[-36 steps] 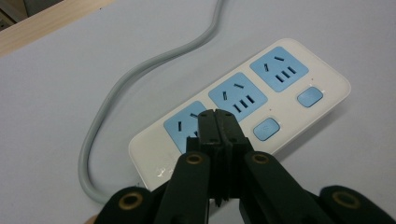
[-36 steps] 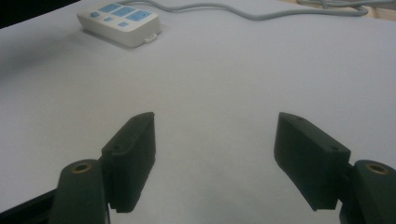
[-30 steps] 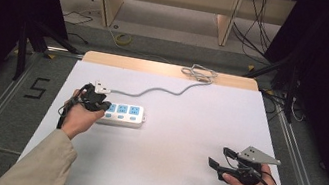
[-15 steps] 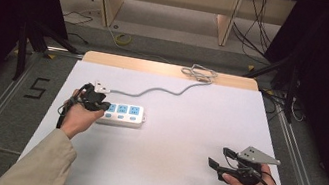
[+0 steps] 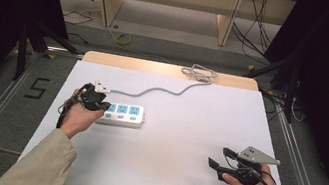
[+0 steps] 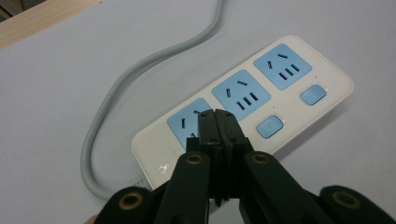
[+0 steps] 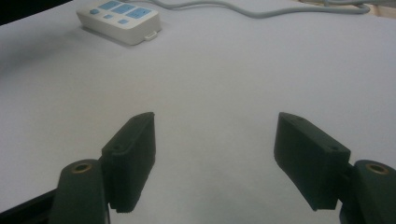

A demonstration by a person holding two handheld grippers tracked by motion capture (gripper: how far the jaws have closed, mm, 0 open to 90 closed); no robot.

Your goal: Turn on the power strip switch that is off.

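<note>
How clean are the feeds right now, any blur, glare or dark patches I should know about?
High view: table evenly lit, surroundings dark, no glare. Left gripper view: power strip sharp, shut left tool slightly soft. Right gripper view: open right tool dark and soft, strip small but readable.

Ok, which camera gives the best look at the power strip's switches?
The left gripper view: the power strip lies close up, two blue switches clearly visible beside the sockets. The high view shows the strip small, switches hard to make out. The right gripper view shows it far off at a low angle.
</note>
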